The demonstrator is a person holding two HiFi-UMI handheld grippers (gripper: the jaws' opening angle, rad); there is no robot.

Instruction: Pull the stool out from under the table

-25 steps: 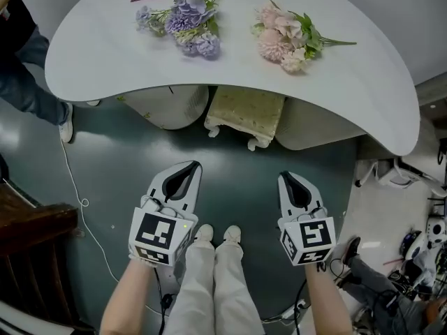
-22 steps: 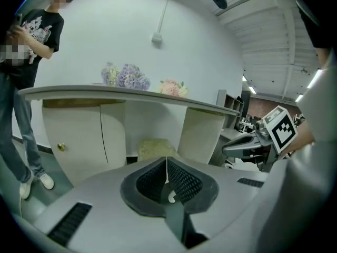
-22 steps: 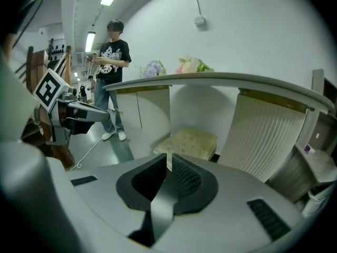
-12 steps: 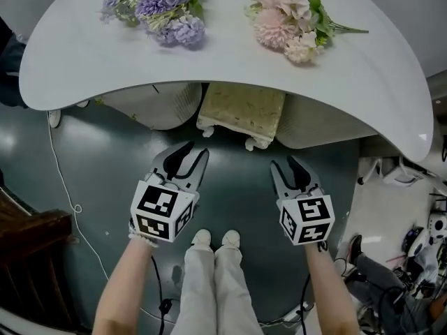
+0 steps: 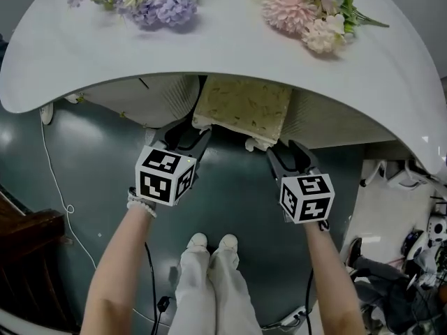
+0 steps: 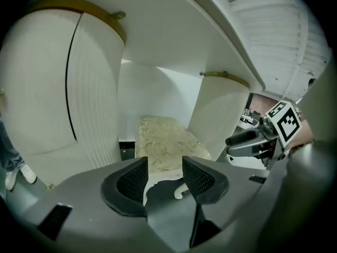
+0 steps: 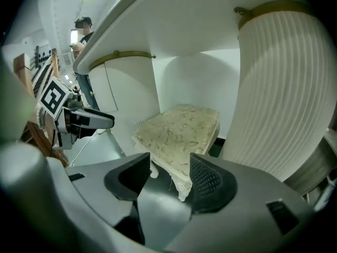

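Left gripper (image 6: 165, 175) opened, empty; stool (image 6: 163, 141) lengthwise under table (image 5: 230, 47)

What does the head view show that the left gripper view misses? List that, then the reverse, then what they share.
Head view only: the tabletop from above, with purple flowers and pink flowers on it, and the person's shoes.
Left gripper view only: the table's underside, the gold bands atop its ribbed pedestals, and the left tool with its ridged pads. Its jaws have just been opening, with nothing between them.
Both: the stool tucked between the pedestals, and the right tool, jaws likewise just opening and empty.
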